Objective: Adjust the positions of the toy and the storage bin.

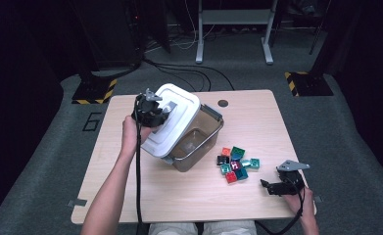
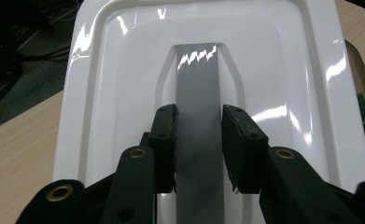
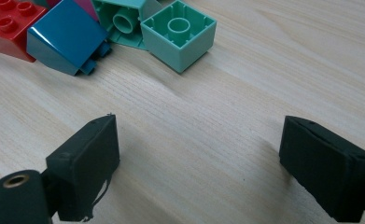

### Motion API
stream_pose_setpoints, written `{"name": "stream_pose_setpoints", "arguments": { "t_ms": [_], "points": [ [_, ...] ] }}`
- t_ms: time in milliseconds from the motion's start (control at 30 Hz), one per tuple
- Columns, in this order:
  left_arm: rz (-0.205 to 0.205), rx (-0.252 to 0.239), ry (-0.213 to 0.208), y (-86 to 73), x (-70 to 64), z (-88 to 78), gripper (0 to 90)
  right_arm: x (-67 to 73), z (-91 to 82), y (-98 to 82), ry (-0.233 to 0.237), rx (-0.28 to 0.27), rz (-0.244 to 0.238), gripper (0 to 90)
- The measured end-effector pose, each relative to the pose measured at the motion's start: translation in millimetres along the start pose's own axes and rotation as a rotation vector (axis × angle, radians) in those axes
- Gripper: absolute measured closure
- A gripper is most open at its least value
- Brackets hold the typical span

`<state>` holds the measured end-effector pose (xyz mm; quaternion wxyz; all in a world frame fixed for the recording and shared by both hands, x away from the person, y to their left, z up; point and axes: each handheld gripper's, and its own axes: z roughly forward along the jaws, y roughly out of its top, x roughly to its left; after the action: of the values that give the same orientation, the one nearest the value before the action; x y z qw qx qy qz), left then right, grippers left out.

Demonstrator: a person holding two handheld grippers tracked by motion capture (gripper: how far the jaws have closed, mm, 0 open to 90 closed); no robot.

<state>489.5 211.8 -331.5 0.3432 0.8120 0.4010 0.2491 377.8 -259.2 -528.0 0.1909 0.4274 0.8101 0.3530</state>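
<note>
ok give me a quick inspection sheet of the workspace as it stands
surface: light wooden table, round hole near the far edge, bare around the things.
job's things: white lid with a grey handle strip, held tilted over a clear plastic box that looks empty.
clutter: loose pile of toy bricks right of the box, red, teal, green, orange and dark ones.
grippers: left tool shut on the handle strip; right tool open, low over bare table near the bricks.
cables: one black cable trails from the left tool along the forearm; more lie on the floor beyond the table.
surroundings: grey carpet, hazard-striped stand bases, white frame legs at the back.
</note>
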Motion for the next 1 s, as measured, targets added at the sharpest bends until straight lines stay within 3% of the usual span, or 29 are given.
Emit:
{"name": "stream_pose_setpoints", "arguments": {
  "t_ms": [600, 1000],
  "points": [
    [-0.067, -0.004, 0.087, -24.1, 42.2, -29.0, 66.5, -0.1, 0.1, -0.1, -0.001, -0.001, -0.002, 11.3],
    [-0.130, 0.017, 0.132, -45.6, 64.8, -32.7, 66.5, 0.0, 0.2, -0.1, -0.002, -0.002, -0.001, 11.3]
  ]
}}
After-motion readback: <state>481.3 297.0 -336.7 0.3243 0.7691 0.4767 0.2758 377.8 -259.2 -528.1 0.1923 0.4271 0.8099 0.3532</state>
